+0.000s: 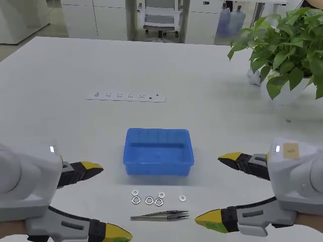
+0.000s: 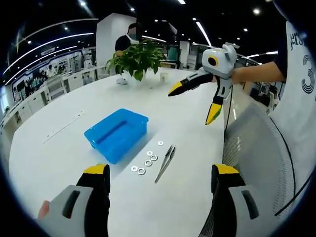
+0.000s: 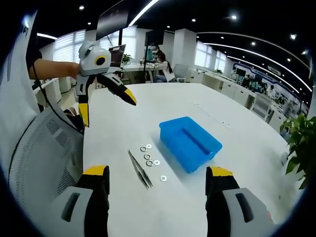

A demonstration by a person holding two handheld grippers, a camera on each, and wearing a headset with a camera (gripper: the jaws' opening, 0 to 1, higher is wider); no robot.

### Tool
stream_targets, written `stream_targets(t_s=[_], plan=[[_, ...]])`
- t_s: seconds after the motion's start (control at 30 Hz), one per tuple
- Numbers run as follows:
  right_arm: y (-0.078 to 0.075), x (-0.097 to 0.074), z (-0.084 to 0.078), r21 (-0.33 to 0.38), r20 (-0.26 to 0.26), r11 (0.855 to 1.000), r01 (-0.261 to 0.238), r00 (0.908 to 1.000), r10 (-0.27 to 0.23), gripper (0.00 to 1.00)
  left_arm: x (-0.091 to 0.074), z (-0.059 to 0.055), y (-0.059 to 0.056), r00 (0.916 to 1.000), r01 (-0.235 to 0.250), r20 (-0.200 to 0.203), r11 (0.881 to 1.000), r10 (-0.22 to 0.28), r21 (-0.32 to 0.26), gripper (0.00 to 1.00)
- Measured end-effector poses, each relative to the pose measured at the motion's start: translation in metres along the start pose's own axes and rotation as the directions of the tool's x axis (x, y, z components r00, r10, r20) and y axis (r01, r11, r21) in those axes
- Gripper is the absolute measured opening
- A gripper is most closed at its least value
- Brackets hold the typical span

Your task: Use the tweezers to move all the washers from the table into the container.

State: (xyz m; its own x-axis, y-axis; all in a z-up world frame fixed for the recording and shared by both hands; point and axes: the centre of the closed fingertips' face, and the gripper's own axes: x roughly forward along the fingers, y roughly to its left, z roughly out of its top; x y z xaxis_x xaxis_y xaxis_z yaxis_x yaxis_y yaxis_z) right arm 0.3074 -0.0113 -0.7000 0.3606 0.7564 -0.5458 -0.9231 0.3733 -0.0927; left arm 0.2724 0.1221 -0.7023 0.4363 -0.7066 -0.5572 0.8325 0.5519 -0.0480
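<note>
Head view over a white desk [image 1: 75, 126]. A blue container [image 1: 157, 168] sits at centre. At its 6 o'clock lie the washers [image 1: 149, 200], and just beyond them, nearer the person, the tweezers [image 1: 160, 216] lie flat. The left gripper [image 1: 112, 200] at 8 o'clock and the right gripper [image 1: 211, 189] at 4 o'clock hover with fingers [image 1: 83, 171] spread wide, holding nothing. The task appears to be at its start; next, one gripper must close on the tweezers.
</note>
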Motion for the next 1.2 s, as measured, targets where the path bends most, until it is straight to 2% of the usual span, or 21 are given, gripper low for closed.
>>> stream_targets(t_s=[0.37,0.53,0.67,0.9,1.03,1.17,1.2], plan=[[0.002,0.002,-0.006,0.010,-0.015,1.000,-0.015,0.9998,0.015,0.80,0.003,-0.002,-0.001,1.0000,0.010,0.000,1.000,-0.010,-0.009,0.89],[0.002,0.004,-0.007,0.011,-0.020,1.000,-0.022,0.9996,0.022,0.79,0.005,-0.009,0.000,0.9997,0.015,-0.022,1.000,-0.015,-0.007,0.88],[0.000,0.006,-0.011,0.004,-0.034,1.000,-0.022,0.9992,0.023,0.79,0.007,-0.009,-0.001,0.9997,0.024,-0.011,0.999,-0.024,-0.024,0.87],[0.000,0.012,-0.016,0.011,-0.049,0.999,-0.038,0.9981,0.038,0.78,0.013,-0.013,0.002,0.9993,0.033,-0.016,0.999,-0.033,-0.039,0.83],[0.000,0.017,-0.020,0.018,-0.059,0.999,-0.048,0.9971,0.049,0.77,0.020,-0.018,0.002,0.9987,0.043,-0.027,0.998,-0.044,-0.035,0.81],[0.001,0.024,-0.023,0.018,-0.074,0.998,-0.059,0.9954,0.061,0.72,0.027,-0.027,0.003,0.9976,0.038,-0.057,0.999,-0.039,-0.024,0.78],[0.003,0.026,-0.022,0.021,-0.069,0.997,-0.068,0.9952,0.069,0.69,0.031,-0.030,0.002,0.9969,0.036,-0.069,0.999,-0.039,-0.039,0.75]])
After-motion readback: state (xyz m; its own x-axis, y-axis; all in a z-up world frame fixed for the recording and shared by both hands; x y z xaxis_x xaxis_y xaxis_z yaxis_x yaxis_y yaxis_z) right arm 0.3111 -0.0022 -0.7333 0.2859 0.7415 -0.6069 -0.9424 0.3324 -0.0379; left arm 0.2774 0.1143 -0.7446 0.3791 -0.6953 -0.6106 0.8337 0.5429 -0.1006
